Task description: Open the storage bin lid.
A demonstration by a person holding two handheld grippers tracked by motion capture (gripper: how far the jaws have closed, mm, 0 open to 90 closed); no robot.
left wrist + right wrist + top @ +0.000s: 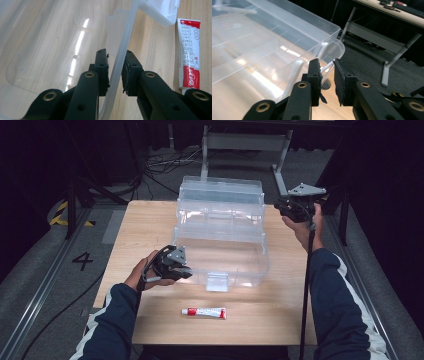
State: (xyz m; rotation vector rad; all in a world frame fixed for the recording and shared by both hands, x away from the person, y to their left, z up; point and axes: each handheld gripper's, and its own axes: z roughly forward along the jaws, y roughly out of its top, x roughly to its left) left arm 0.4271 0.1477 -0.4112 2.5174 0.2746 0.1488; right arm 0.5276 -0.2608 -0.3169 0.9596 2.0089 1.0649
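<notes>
We see left gripper [183, 270] at near left corner of clear plastic box [220, 232], jaws closed on its thin wall, one pad inside, one outside. Right gripper [292, 209] held above table's [150, 227] far right, just beside box's far right corner, jaws slightly apart, nothing between them. Box sits mid-table, lid open toward far side. Red-and-white tube [204, 312] lies near front edge, apart from box.

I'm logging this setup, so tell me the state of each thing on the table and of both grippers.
clear plastic box: open, lid swung back, nothing visible inside.
tube: lying flat on the table in front of the box, untouched.
left gripper: jaws astride the box's front wall, nearly closed on it.
right gripper: jaws narrowly apart, empty, beside the lid's corner.
</notes>
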